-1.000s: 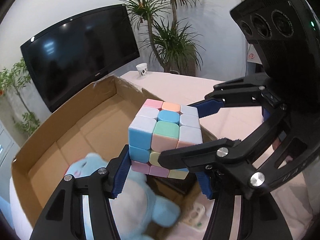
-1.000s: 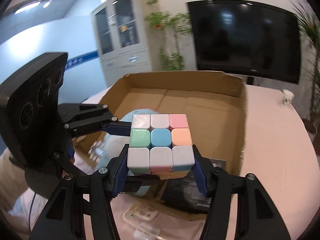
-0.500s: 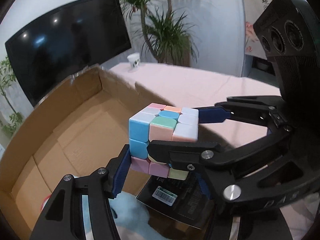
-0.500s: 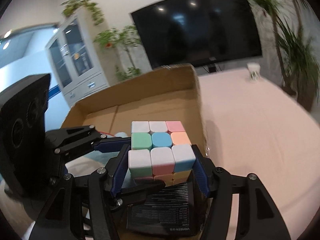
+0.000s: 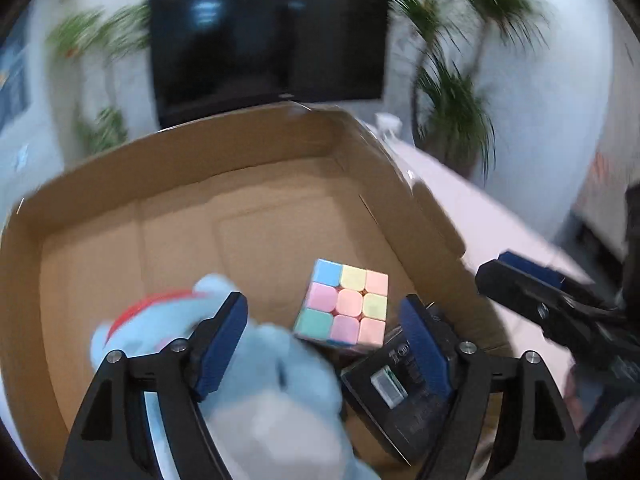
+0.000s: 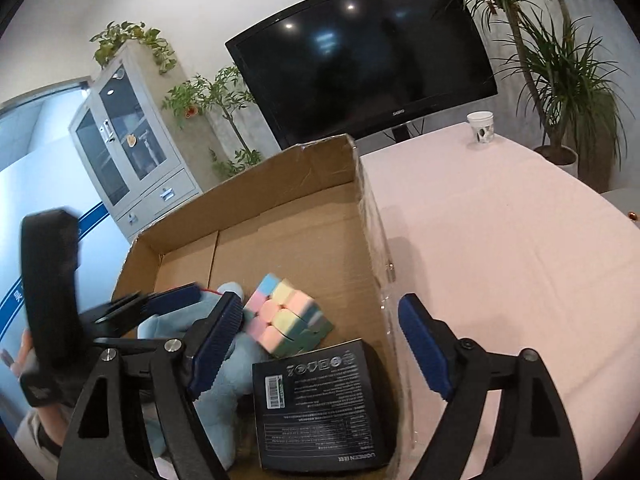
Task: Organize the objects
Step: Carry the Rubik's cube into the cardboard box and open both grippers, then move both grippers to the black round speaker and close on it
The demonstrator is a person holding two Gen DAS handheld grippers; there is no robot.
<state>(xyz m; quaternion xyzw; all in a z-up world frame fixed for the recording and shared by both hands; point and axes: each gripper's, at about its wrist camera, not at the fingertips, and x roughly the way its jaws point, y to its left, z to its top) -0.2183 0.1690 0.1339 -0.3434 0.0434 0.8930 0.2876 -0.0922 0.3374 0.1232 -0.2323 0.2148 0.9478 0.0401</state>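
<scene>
While the pastel puzzle cube [image 6: 286, 316] sits inside the cardboard box [image 6: 280, 184], tilted and blurred in the right wrist view, we judge it may not have settled. It lies against the blue plush toy [image 6: 224, 376] and just beside the black carton [image 6: 320, 404]. We cannot tell whether it rests flat on the box floor.

Risks from here, as we read them:
- The cube could roll off the soft plush and wedge against the carton or the box wall.
- Our left gripper [image 5: 324, 344] hangs low over the plush, with its left finger [image 5: 222, 340] overlapping the toy; pulling away carelessly could drag the toy and tip the cube.
- The right finger [image 6: 426, 346] of our right gripper [image 6: 320, 340] stands out past the box's right wall, over the pink counter [image 6: 500, 240]. A careless sideways move could catch that wall and shove the box.

Gripper state: both have just been opening and now stand released and wide. In both views the cube shows in the gap, farther on and clear of the blue pads. Neither gripper holds anything.
</scene>
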